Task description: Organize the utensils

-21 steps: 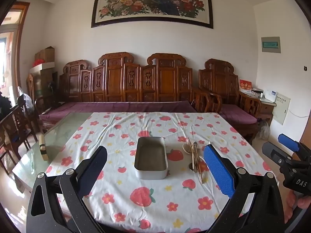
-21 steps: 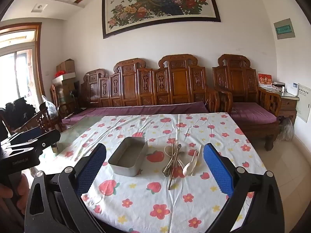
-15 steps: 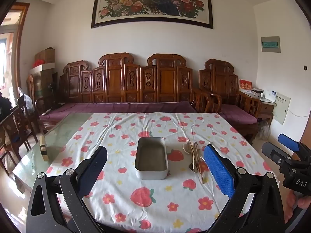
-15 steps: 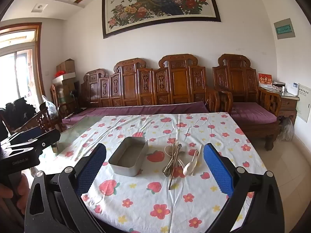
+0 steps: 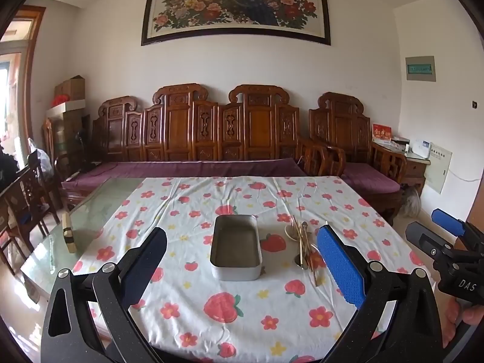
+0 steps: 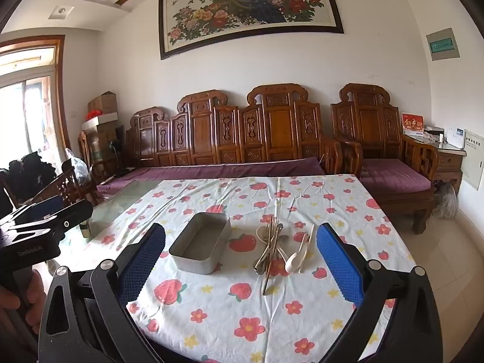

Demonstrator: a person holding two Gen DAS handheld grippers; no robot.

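An empty grey metal box (image 5: 236,248) (image 6: 200,246) sits mid-table on a strawberry-print cloth (image 5: 230,305) (image 6: 242,311). Just right of it lies a loose pile of utensils (image 5: 302,246) (image 6: 276,246): chopsticks, metal spoons and a cream plastic spoon (image 6: 295,260). My left gripper (image 5: 242,264) hovers at the near table edge, open, nothing between its blue pads (image 5: 340,267). My right gripper (image 6: 240,264) hovers likewise, open and empty, with the pile ahead between its fingers. Each gripper shows at the other view's edge.
Bare glass tabletop (image 5: 99,208) lies left of the cloth, with a small wooden block (image 5: 69,233) on it. A carved wooden sofa (image 5: 211,139) stands behind the table, an armchair (image 6: 384,157) to the right, dark chairs (image 5: 24,208) to the left. A hand (image 6: 18,299) holds the left gripper's handle.
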